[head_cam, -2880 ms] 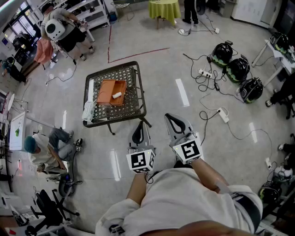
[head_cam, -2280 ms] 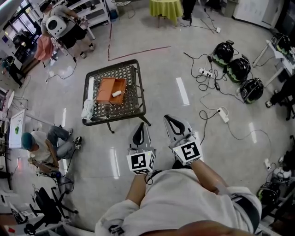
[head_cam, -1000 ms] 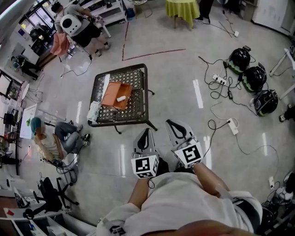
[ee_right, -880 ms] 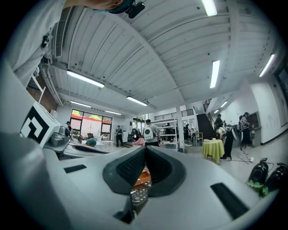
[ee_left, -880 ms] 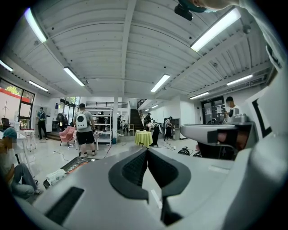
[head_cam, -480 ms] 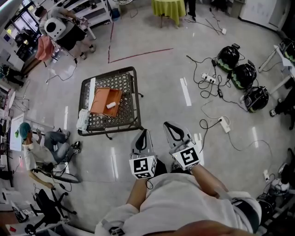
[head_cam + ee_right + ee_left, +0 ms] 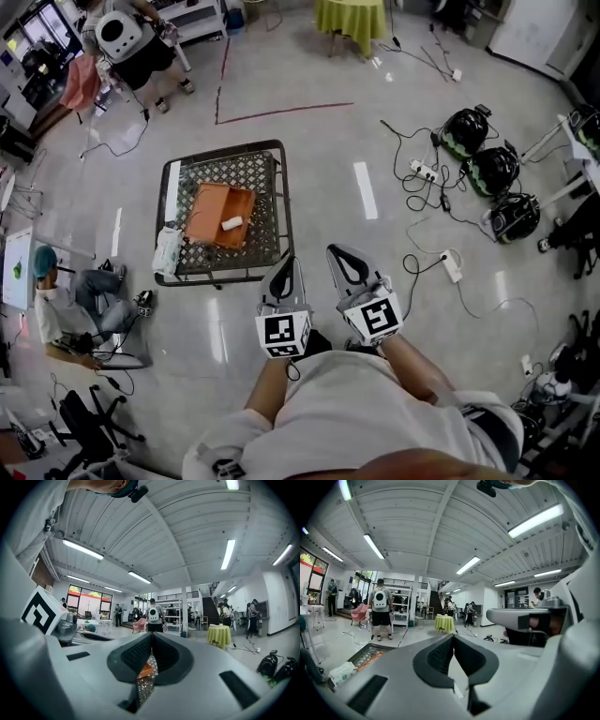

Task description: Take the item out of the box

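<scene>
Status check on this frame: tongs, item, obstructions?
Left tongs, right tongs shut, empty, short of mesh table. White item in orange box. White bundle at table edge, beside box.

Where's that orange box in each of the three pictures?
Head view: the orange box sits left of centre, on the mesh table.
Left gripper view: only a thin orange sliver shows, low at the left.
Right gripper view: just below centre, seen through a narrow gap.
Shared landmark: the yellow-clothed table.
</scene>
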`<act>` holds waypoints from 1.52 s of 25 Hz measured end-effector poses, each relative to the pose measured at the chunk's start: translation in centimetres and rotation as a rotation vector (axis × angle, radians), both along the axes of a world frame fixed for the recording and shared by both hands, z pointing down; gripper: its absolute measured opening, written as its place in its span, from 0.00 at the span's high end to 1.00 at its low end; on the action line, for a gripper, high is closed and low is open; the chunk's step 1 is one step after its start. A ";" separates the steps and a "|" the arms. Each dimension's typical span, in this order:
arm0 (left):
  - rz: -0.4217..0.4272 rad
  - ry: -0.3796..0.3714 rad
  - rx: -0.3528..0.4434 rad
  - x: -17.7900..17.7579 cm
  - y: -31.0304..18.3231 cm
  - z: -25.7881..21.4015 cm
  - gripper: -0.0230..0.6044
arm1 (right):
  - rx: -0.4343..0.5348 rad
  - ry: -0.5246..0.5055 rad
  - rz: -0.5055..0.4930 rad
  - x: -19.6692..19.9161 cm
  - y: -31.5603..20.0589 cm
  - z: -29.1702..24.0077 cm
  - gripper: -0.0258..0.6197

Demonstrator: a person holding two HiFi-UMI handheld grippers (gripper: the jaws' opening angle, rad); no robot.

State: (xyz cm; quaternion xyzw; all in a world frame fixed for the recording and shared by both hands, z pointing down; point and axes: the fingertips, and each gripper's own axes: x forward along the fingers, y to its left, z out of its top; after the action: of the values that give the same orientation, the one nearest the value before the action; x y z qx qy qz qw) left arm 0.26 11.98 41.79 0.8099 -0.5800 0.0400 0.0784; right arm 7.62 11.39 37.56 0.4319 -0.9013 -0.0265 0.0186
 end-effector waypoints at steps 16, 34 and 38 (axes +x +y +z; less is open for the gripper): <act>0.060 0.018 -0.052 -7.7 -6.0 0.9 0.95 | -0.051 0.028 0.013 -8.3 -5.7 0.8 0.95; -0.060 -0.063 -0.111 -7.8 -18.4 1.8 0.95 | -0.076 0.001 -0.145 -9.2 -20.2 1.1 0.95; -0.075 -0.081 -0.116 -7.4 -20.6 1.6 0.95 | -0.064 -0.037 -0.174 -8.8 -23.5 1.8 0.95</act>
State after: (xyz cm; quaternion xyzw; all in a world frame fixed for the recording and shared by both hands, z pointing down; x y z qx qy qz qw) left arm -7.19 -8.62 43.40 0.7793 -0.6095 0.1032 0.1029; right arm -1.21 -12.15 39.31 0.3515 -0.9360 0.0089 0.0134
